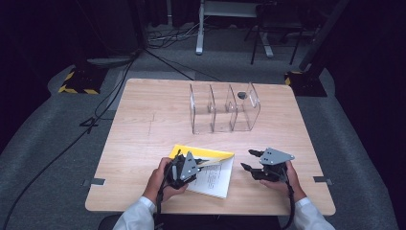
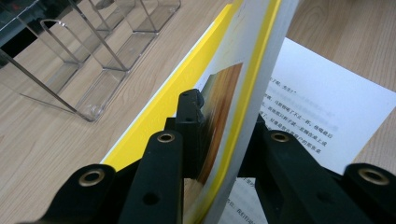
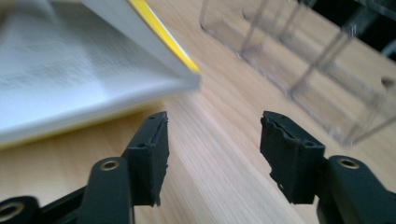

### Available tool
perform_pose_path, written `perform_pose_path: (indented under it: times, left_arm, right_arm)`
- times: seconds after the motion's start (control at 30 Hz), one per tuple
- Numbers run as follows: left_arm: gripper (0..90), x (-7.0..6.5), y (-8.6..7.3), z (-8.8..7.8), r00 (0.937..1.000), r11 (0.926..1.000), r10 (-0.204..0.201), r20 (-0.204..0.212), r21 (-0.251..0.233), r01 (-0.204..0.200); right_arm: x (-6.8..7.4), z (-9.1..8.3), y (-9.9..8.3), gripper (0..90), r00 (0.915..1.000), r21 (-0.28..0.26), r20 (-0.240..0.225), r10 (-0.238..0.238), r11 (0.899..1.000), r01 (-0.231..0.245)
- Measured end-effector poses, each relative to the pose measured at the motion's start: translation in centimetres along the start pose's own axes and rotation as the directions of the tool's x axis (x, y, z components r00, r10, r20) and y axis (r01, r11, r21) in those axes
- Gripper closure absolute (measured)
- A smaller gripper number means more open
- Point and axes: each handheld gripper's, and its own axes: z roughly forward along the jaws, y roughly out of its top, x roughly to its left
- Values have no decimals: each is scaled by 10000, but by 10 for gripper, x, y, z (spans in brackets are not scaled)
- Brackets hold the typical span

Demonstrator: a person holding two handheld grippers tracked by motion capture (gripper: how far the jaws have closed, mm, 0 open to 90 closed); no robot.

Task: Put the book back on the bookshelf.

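A yellow-covered book (image 1: 216,176) lies open near the table's front edge, a printed white page (image 2: 322,112) facing up. My left gripper (image 1: 203,164) is shut on the book's raised cover (image 2: 243,70), which stands on edge between the jaws in the left gripper view; one jaw is partly hidden behind it. In that view the left gripper (image 2: 224,116) has a pad against each side of the cover. My right gripper (image 1: 249,160) hovers to the right of the book, open. Nothing is between its jaws (image 3: 212,140); the book's corner (image 3: 187,74) lies just beyond them.
A clear acrylic rack (image 1: 222,108) with three compartments stands at the back middle of the wooden table (image 1: 143,124). It also shows as the clear rack (image 2: 93,60) and the rack (image 3: 299,60) in the gripper views. A small dark hole (image 1: 242,95) marks the tabletop behind it.
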Motion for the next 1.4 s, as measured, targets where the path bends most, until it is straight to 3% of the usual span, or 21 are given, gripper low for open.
perform_pose_path:
  times: [0.1,0.2,0.37,0.4,0.57,0.63,0.7,0.77,0.97,1.1,1.2,1.3,1.4]
  left_arm:
    - [770,-1,-1,-2,10000,10000,49,57,-82,-49]
    - [772,0,0,-3,9999,9998,-14,138,-176,16]
    - [775,0,2,-4,9995,9993,-112,301,-359,122]
    - [776,-2,5,-5,9989,9986,-132,459,-515,155]
    - [786,-2,9,-8,9953,9940,-349,899,-1002,439]
    - [789,0,13,-10,9926,9894,-475,1119,-1314,622]
    - [797,1,16,-11,9910,9858,-509,1240,-1529,698]
    - [799,1,20,-9,9877,9792,-609,1443,-1833,872]
    - [805,1,28,-6,9809,9695,-631,1838,-2219,1039]
    - [803,6,24,-10,9775,9600,-855,1928,-2467,1327]
    - [798,11,16,-17,9718,9523,-1110,2080,-2574,1639]
    - [811,10,10,-26,9788,9576,-971,1804,-2510,1413]
    - [810,11,2,-35,9803,9558,-1151,1604,-2511,1533]
  right_arm:
    - [0,12,-6,316,9982,-36,-116,582,9983,-583]
    - [2,22,-7,280,9979,166,-8,647,9978,-647]
    - [3,21,-4,273,9964,-222,-182,826,9963,-830]
    - [4,15,-2,274,9965,-593,-261,790,9950,-804]
    - [1,0,5,285,9970,-993,-231,744,9921,-763]
    - [-3,-13,10,286,9963,-1502,-173,836,9850,-853]
    - [-5,-26,18,286,9971,-1762,184,744,9819,-700]
    - [-5,-29,20,287,9970,-1894,183,751,9794,-703]
    - [-4,-43,35,307,9941,-2504,247,1053,9634,-959]
    - [8,-43,54,309,9987,-2509,190,470,9671,-407]
    - [11,-40,66,309,9990,-2537,12,445,9663,-428]
    - [17,-36,80,309,9986,-2587,-420,328,9650,-426]
    - [25,-31,96,309,9990,-2669,-439,-13,9637,-105]
